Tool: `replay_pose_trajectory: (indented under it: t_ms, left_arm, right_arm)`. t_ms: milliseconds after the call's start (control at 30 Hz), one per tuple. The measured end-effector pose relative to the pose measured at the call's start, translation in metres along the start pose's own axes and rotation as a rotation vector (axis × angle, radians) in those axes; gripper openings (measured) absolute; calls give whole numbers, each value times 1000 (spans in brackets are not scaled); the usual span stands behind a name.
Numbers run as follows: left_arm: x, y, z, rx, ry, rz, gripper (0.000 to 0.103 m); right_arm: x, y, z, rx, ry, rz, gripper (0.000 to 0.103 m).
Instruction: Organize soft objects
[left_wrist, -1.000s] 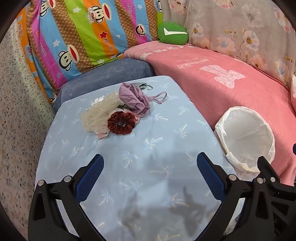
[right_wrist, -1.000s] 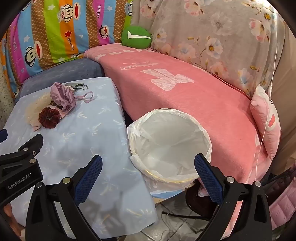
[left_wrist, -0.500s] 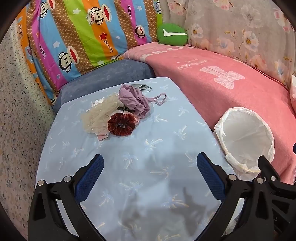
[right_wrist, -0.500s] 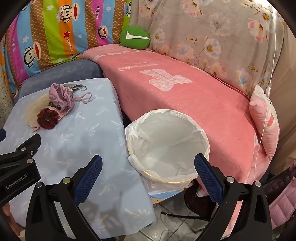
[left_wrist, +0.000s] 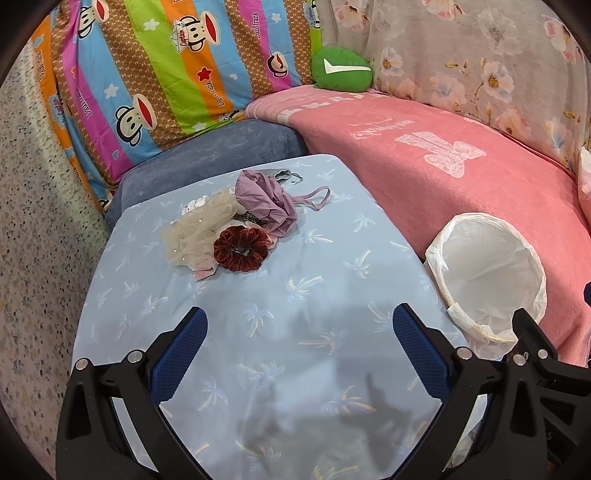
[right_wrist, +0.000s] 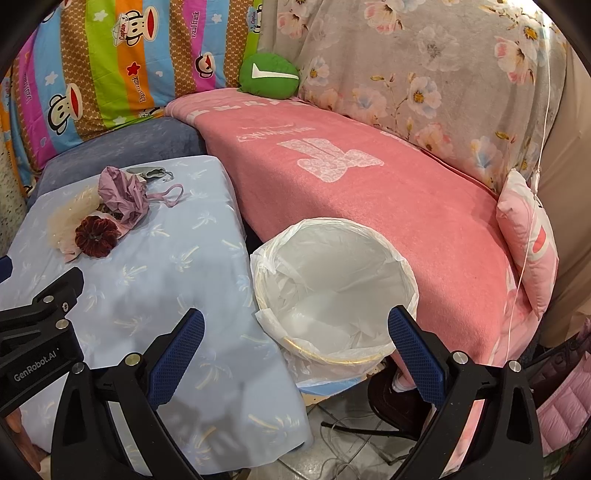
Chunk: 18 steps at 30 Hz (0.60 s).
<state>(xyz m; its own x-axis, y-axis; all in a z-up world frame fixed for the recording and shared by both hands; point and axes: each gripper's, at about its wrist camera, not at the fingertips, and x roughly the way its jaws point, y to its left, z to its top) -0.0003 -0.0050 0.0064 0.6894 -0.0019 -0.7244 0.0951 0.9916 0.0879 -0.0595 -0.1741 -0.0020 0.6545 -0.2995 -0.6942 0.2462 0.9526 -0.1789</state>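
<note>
Lying well ahead of the wide-open, empty left claw (left_wrist: 299, 341): red scrunchie (left_wrist: 240, 248).

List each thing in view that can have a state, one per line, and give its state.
left gripper: open, holding nothing
right gripper: open, holding nothing
lined bin: open, nothing visible inside
dark red scrunchie: lying on the table, touching the pile
purple cloth: crumpled
cream mesh piece: bunched
</note>
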Motion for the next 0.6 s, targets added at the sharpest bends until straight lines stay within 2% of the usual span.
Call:
replay_pose_trajectory:
  t_ms: [600]
  left_arm:
    - [-1, -1, -2, 4, -7, -1, 96]
  right_arm:
    - [-3, -3, 2, -1, 0, -2, 97]
